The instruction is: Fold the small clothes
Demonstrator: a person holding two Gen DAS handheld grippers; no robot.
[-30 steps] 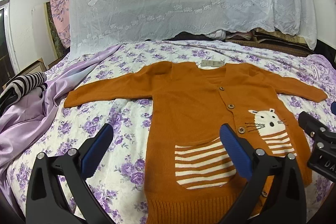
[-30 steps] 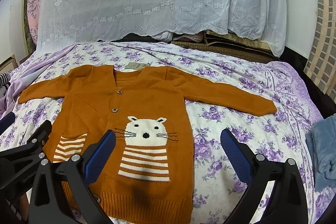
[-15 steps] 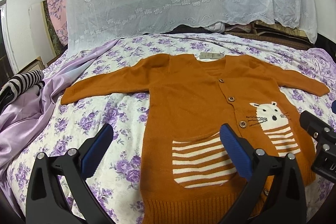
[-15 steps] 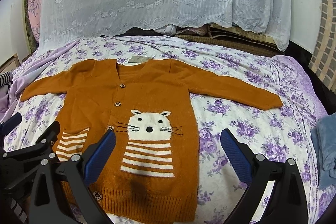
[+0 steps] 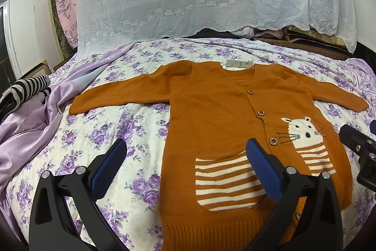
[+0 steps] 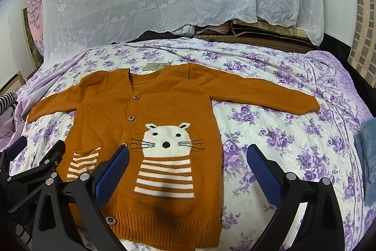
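**A:** Where do you stand with the cardigan (image 5: 211, 114)?

**B:** You have it spread face up on the flowered bedspread (image 5: 131, 124), buttoned, both sleeves out to the sides, the paper tag (image 5: 237, 64) at the collar on the far side and the ribbed hem nearest you. Nothing is folded yet.

**A:** And your grippers?

**B:** Your left gripper (image 5: 185, 164) hangs above the hem corner by the striped pocket (image 5: 225, 180), fingers spread wide, nothing between them. Your right gripper (image 6: 188, 171) is the same: fingers apart, empty, over the cat face (image 6: 166, 140) and the garment's right edge.

**A:** What has changed in the last second?

**B:** You've brought both grippers forward and a little lower. The cardigan fills more of each view than it did, and it lies exactly as it lay. So you are closing in, not yet gripping.

**A:** What does that mean for the fold?

**B:** Probably that you're picking your first hold. The sleeves lie well apart from the body, so folding each one in looks like the sensible start. I can't tell from these wide-angle views how far above the knit your fingertips are, so come down slowly.
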